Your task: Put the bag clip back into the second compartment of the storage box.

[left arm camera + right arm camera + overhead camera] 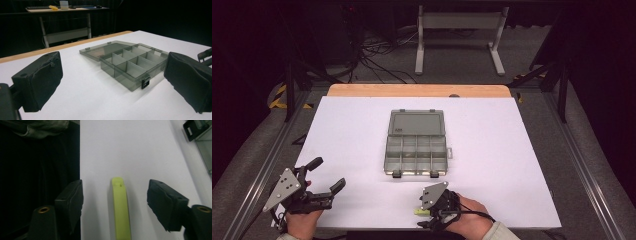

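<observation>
Right gripper (424, 209) straddles the green strip (121, 212) at the table's near edge, jaws apart. Left gripper (323, 177) gapes, idle. Likely next: close, then carry to the open box (417, 148).

Between the black jaws of the right gripper (115, 207) lies a plain lime-green bar (120, 210), unpatterned, on the flat white table top (140, 152). To the outer side of one jaw the surroundings are black. Beyond the black padded jaws of the left gripper (112, 85), the compartment box (130, 62) is smoky translucent grey with black latches (145, 82). Past it, the table's far edge (417, 90) is light wood-coloured. The plates on top of both grippers are pale grey.
</observation>
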A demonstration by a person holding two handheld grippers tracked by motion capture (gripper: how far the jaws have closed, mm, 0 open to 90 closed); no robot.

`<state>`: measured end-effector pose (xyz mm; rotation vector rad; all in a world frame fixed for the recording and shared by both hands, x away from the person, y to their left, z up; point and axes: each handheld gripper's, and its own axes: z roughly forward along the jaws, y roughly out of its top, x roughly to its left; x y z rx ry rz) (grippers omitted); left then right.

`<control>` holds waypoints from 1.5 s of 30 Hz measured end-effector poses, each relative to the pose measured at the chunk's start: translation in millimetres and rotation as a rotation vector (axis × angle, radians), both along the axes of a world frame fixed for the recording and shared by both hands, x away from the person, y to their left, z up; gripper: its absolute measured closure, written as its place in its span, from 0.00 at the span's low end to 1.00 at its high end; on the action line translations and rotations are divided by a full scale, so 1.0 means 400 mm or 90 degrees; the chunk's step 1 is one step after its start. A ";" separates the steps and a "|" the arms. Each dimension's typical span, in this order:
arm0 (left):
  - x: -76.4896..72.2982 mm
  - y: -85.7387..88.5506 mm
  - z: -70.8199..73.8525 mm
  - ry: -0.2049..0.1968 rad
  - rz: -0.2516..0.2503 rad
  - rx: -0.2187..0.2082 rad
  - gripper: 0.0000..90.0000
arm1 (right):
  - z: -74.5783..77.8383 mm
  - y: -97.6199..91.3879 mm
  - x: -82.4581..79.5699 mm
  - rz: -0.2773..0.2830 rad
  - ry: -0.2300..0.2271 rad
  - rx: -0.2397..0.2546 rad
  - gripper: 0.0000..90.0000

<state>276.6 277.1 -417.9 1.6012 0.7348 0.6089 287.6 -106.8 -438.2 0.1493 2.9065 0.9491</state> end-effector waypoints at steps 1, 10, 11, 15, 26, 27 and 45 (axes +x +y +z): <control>0.000 0.000 0.000 0.000 0.000 0.001 0.03 | -0.002 0.002 0.000 0.002 0.002 -0.002 0.39; 0.000 0.001 0.000 0.000 -0.003 0.000 0.03 | -0.017 -0.001 0.011 0.015 0.005 -0.012 0.65; 0.000 0.001 0.000 0.000 -0.003 0.000 0.03 | -0.016 -0.003 0.012 0.014 0.001 -0.011 0.70; 0.000 0.000 0.000 0.000 -0.003 0.000 0.03 | -0.014 -0.005 0.015 0.021 0.005 -0.014 0.82; 0.000 0.000 -0.001 0.001 -0.002 0.002 0.03 | -0.007 -0.007 0.016 0.022 0.007 -0.005 0.86; 0.000 0.000 -0.001 0.001 -0.002 0.002 0.03 | -0.006 -0.008 0.016 0.024 0.007 -0.005 0.86; 0.002 0.000 -0.002 0.002 0.000 0.003 0.03 | 0.092 -0.033 0.047 -0.008 -0.019 0.070 0.86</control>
